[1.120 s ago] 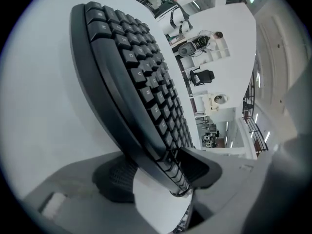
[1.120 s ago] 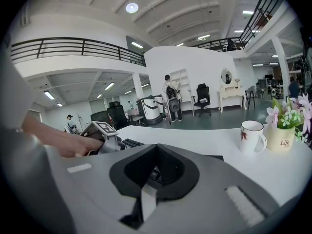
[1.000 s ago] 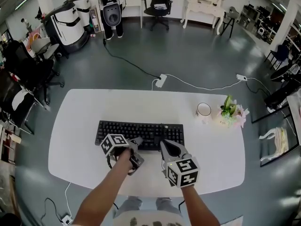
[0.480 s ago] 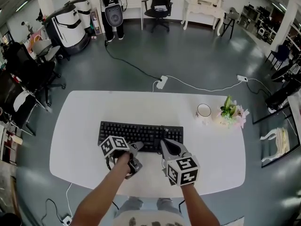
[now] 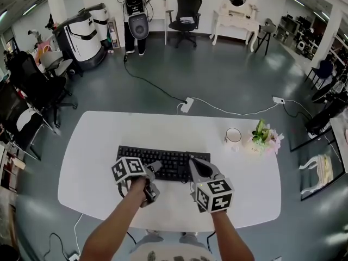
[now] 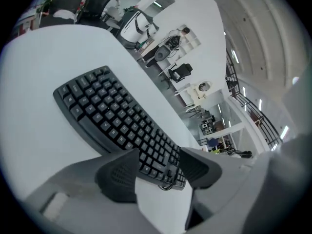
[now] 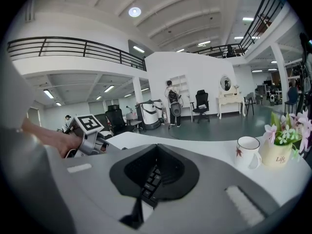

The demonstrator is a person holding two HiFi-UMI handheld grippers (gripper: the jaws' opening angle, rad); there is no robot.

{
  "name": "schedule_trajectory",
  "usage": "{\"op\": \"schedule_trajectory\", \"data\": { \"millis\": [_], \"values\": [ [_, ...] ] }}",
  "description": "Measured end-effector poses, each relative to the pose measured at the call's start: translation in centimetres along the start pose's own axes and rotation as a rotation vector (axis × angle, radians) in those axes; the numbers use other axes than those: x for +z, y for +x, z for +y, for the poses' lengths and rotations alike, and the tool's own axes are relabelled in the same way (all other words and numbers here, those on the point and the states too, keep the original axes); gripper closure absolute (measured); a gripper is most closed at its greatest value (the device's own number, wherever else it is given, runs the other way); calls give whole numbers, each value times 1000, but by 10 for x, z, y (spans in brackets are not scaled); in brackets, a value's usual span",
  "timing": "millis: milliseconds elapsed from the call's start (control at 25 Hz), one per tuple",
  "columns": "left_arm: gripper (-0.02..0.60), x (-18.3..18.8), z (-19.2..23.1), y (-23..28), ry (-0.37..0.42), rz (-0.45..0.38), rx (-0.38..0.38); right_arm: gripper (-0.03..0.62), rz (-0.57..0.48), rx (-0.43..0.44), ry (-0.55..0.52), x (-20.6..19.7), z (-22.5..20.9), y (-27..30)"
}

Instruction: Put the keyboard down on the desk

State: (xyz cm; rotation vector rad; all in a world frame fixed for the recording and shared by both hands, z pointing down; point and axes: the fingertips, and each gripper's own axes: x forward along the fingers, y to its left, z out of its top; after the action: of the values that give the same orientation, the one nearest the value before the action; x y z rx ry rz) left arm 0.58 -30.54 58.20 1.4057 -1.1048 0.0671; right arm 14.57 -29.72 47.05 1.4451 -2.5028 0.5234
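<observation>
The black keyboard (image 5: 163, 161) lies flat on the white desk (image 5: 92, 151). My left gripper (image 5: 154, 178) is at the keyboard's near edge, left of middle. In the left gripper view its jaws stand wide and are closing a little. The keyboard's end (image 6: 161, 172) shows between the jaws, and the pads do not press on it. My right gripper (image 5: 194, 165) reaches over the keyboard's front right part. Its jaws are together, and keys (image 7: 148, 184) show through the thin slit between them. Whether its tips touch the keyboard, I cannot tell.
A white mug (image 5: 233, 135) and a small flower pot (image 5: 264, 137) stand at the desk's far right. Office chairs (image 5: 32, 91) crowd the left side. A power strip with cables (image 5: 187, 104) lies on the floor beyond the desk.
The keyboard has stayed put on the desk. Both grippers have held nearly the same places, while the head view has shifted slightly.
</observation>
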Motion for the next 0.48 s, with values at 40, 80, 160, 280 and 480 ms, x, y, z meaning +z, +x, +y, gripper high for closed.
{"op": "schedule_trajectory", "data": {
  "millis": [40,80,160,280,480],
  "values": [
    [316,5,-4,-3,21,-19,-9,594,-6,-4,-6,4,-2,-1],
    [326,11,-8,-6,43,-39,-16,594,-11,-8,-11,7,-3,-3],
    [347,21,-17,-15,97,-78,-28,594,-23,-15,-17,15,-6,-6],
    [362,38,-34,-29,203,-138,-52,594,-38,-26,-25,26,-9,-11],
    [386,59,-66,-51,449,-241,-88,594,-57,-31,-44,38,-11,-19]
  ]
}}
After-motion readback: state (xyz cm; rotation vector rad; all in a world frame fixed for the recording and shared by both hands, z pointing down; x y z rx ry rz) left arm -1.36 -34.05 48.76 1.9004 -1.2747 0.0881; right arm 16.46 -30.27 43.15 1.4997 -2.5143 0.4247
